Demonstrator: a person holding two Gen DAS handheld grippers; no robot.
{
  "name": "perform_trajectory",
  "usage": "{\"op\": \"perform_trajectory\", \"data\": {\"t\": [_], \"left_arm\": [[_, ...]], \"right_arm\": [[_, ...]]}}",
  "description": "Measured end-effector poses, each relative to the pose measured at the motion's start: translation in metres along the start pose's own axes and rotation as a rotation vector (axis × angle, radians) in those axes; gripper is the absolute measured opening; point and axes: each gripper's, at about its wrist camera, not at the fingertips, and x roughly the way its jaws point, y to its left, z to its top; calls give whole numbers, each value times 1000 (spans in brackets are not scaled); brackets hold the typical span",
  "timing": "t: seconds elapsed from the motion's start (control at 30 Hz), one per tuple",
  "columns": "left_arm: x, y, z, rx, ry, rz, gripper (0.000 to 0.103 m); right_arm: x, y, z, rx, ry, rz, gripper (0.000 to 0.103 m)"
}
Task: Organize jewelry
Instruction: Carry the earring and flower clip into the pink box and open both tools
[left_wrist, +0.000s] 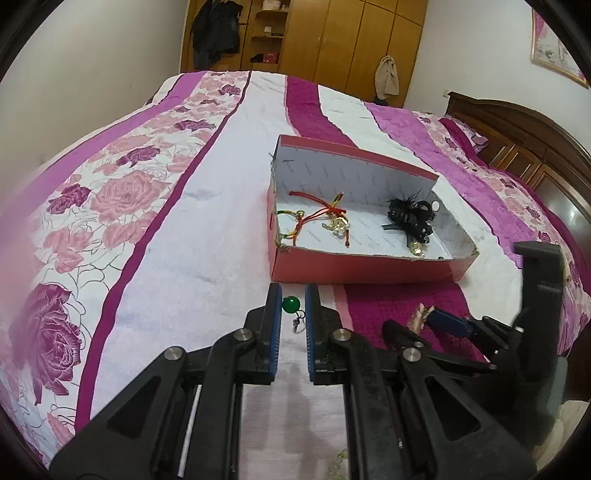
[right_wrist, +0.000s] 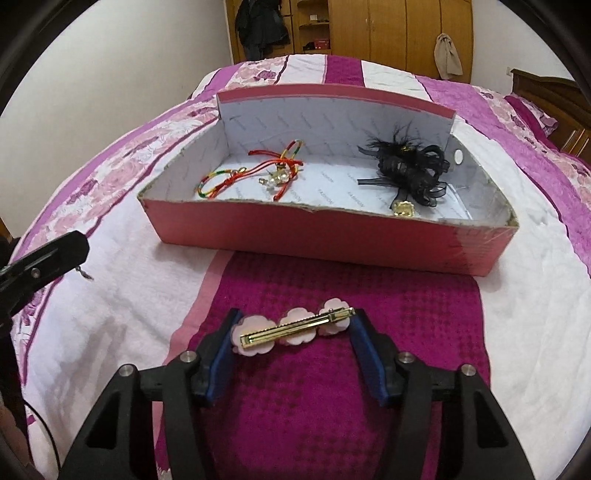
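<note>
A red cardboard box (left_wrist: 369, 271) (right_wrist: 332, 243) lies on the bed. It holds red and multicoloured cord bracelets (left_wrist: 317, 216) (right_wrist: 255, 171), a black feather hair clip (left_wrist: 410, 218) (right_wrist: 410, 170) and a gold piece (right_wrist: 402, 209). My left gripper (left_wrist: 291, 295) is nearly closed around a green bead earring (left_wrist: 290, 305), which lies between the fingertips on the white bedspread. My right gripper (right_wrist: 295, 325) (left_wrist: 436, 317) is closed on a pink flower barrette with a gold clasp (right_wrist: 295, 326), gripping it at its two ends just in front of the box.
The bed has a pink, magenta and white floral cover (left_wrist: 110, 206). A wooden headboard (left_wrist: 517, 140) is at the right. A wooden wardrobe (left_wrist: 351, 40) and a hanging dark coat (left_wrist: 216, 29) stand beyond the bed.
</note>
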Motion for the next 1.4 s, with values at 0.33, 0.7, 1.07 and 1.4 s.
{"op": "perform_trajectory", "data": {"t": [0.33,0.7,1.07,1.4], "left_arm": [[-6,-11,4,23,-15,-11,4],[-16,-28,13,56,-49,-53,4],[-18,-46,32,95,-168,-100,4],[-3,-54,55,94,-246,-117,4]], "right_arm": [[-47,-15,0,24,-73,45,62],[-77,-34,7,63,-152,41,62],[-99,-41,28,42,-305,22,62],[-94,-46,52,29,-383,10,62]]}}
